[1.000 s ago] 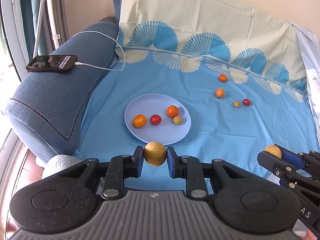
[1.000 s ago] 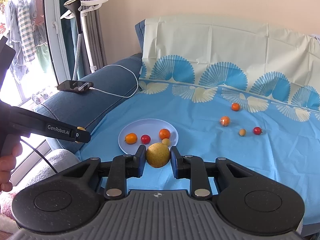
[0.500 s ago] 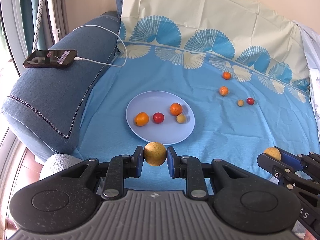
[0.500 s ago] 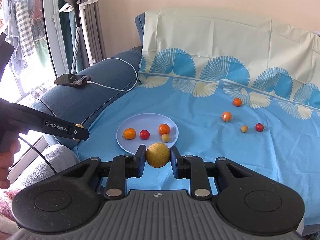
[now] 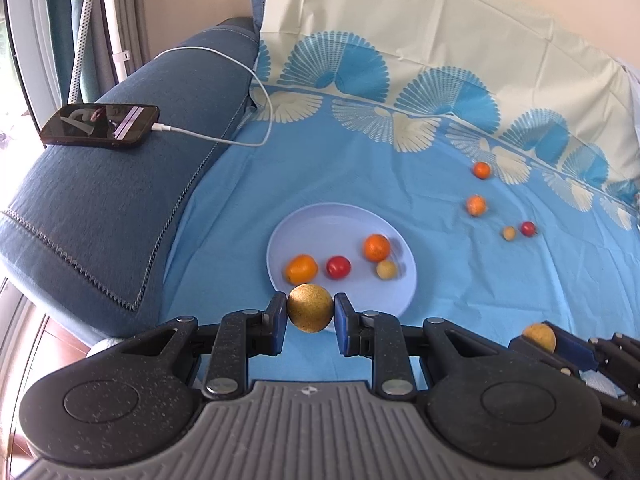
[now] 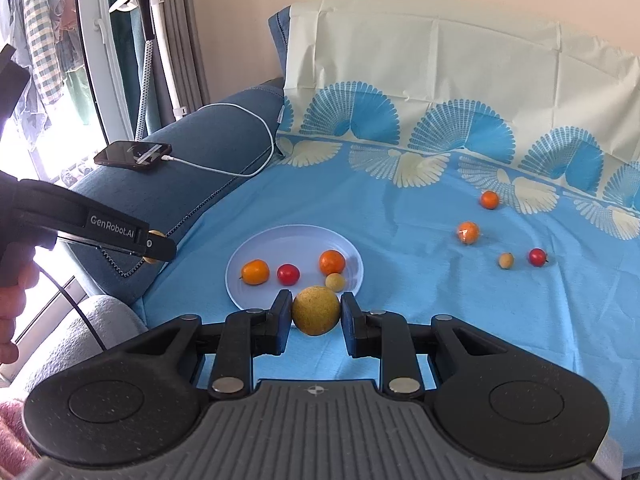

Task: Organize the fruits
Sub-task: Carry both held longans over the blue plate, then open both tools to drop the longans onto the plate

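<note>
My left gripper (image 5: pixel 310 314) is shut on a speckled brown-yellow round fruit (image 5: pixel 310 308), just over the near rim of the pale blue plate (image 5: pixel 304 224). My right gripper (image 6: pixel 316 316) is shut on a yellow-green round fruit (image 6: pixel 316 310) at the plate's (image 6: pixel 280 240) near edge. The plate holds an orange fruit (image 5: pixel 301 269), a red one (image 5: pixel 338 267), another orange (image 5: pixel 376 247) and a small yellow one (image 5: pixel 386 269). On the blue cloth to the right lie two orange fruits (image 5: pixel 481 169) (image 5: pixel 476 205), a small yellow one (image 5: pixel 509 233) and a red one (image 5: pixel 528 228).
A phone (image 5: pixel 100 126) on a white cable (image 5: pixel 224 64) rests on the blue sofa arm (image 5: pixel 100 208) at left. The cream and blue cloth runs up the backrest (image 5: pixel 440 32). A garment steamer stand (image 6: pixel 152 40) and curtains stand at far left. A hand (image 6: pixel 16 312) holds the left gripper.
Both grippers have moved forward toward the plate, each still holding its fruit; the plate and sofa arm look nearer in both views.
</note>
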A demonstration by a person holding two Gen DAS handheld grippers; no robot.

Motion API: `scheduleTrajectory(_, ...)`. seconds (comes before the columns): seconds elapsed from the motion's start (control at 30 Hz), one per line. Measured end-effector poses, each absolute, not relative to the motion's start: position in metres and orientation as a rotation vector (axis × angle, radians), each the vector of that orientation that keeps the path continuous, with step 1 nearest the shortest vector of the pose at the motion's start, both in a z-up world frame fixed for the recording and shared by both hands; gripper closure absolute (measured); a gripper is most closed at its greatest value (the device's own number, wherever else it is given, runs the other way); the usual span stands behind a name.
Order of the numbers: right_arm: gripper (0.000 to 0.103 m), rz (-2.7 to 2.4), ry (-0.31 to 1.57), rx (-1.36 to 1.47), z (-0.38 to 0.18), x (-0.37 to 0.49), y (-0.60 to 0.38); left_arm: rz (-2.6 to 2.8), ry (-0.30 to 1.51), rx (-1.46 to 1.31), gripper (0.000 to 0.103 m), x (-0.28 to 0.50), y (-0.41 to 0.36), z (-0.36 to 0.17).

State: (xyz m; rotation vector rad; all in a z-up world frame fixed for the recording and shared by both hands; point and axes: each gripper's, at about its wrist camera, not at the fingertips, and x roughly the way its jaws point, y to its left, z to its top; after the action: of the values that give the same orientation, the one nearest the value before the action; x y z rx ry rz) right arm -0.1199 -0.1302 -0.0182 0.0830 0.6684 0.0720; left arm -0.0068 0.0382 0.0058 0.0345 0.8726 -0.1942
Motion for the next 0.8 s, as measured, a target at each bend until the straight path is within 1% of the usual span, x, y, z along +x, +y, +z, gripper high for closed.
scheduleTrajectory(0.27, 0.076, 0.095, 0.7, 0.072, -0.036, -0.068, -0.13, -0.156, 0.918, 0.041, 0.076, 0.053, 0.03, -0.015)
scheduleTrajectory(0.8, 0.076, 0.107, 0.81, 0.052, -0.104, 0.035, -0.132, -0.138, 1.001, 0.106, 0.076, 0.144, -0.001, -0.078)
